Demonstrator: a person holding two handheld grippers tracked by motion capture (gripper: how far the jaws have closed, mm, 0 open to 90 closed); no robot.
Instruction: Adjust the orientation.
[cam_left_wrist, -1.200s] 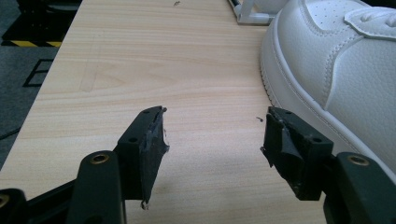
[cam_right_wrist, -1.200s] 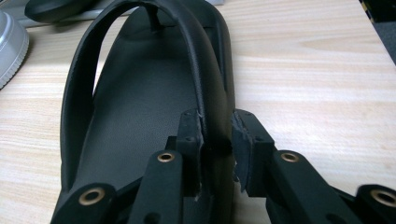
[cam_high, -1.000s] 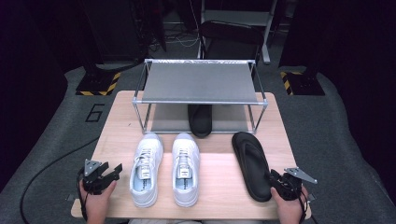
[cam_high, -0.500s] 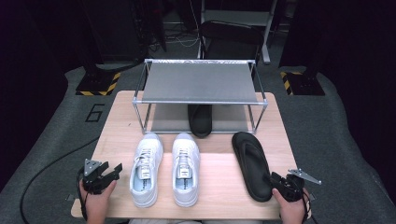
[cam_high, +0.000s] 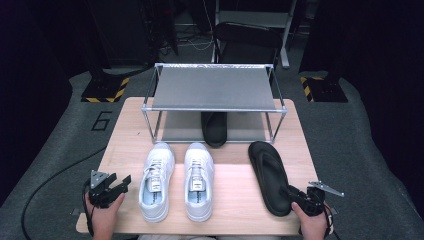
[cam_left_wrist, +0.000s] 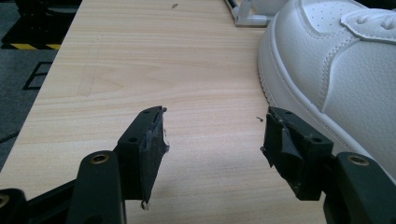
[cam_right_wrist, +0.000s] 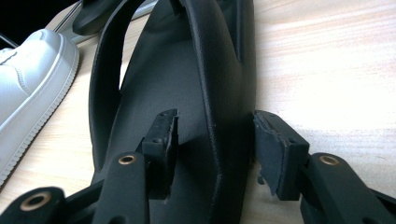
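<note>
Black sandal's (cam_right_wrist: 187, 93) raised edge sits between the just-opened right tool's (cam_right_wrist: 212, 154) jaws, ungripped.

My left hand (cam_high: 102, 212) comes in at the near left corner, wrapped around the left gripper (cam_high: 120, 184), which lies low and points to the right and a little far. Its jaws stand wide apart with nothing between them. My right hand (cam_high: 311, 222) sits at the near right, holding the right gripper (cam_high: 292, 192) aimed far and to the left. Its jaws have just been opening and now stand apart, the pads (cam_right_wrist: 164, 140) not pressing on what lies between them.
</note>
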